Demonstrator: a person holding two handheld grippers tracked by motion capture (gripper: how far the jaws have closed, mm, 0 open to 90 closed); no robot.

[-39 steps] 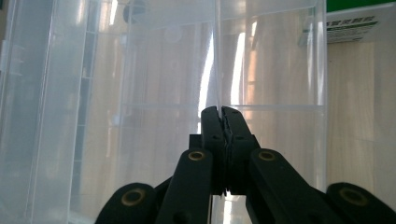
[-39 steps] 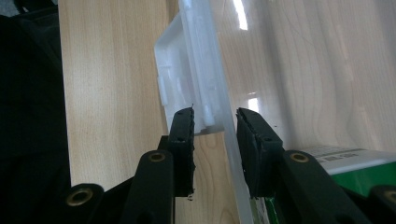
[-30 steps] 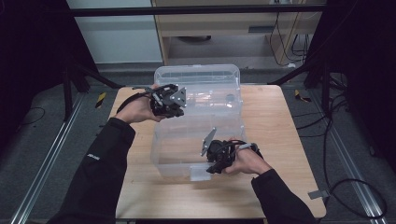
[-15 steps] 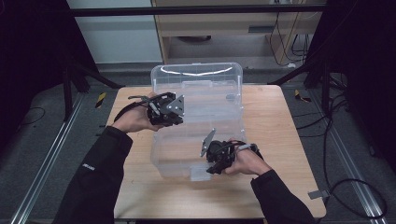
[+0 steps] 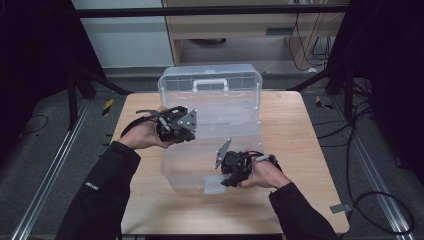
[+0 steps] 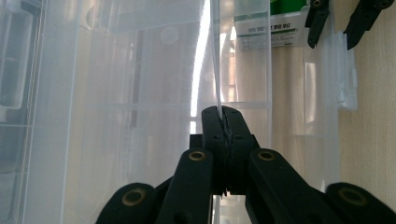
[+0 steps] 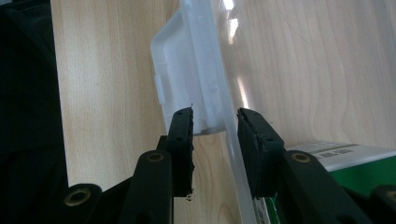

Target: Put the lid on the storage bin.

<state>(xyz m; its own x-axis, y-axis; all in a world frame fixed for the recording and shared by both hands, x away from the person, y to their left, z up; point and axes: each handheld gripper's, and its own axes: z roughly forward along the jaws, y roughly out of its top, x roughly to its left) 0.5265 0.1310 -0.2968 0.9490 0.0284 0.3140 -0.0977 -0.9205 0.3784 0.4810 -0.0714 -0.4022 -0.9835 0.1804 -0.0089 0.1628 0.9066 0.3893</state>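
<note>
One clear plastic box [image 5: 210, 125], two grippers, left gripper [image 5: 176, 125], right gripper [image 5: 231, 170], one table [image 5: 300, 150]

Even overhead light is falling on the table [image 5: 310, 150] while the surroundings are lying in deep darkness, glare is streaking the clear box [image 6: 205, 56] in both gripper views, and the near jaws are showing slightly soft.

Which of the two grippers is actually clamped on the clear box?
The left gripper: its jaws are shut on the box lid edge. The right gripper straddles the front latch, jaws apart.
</note>
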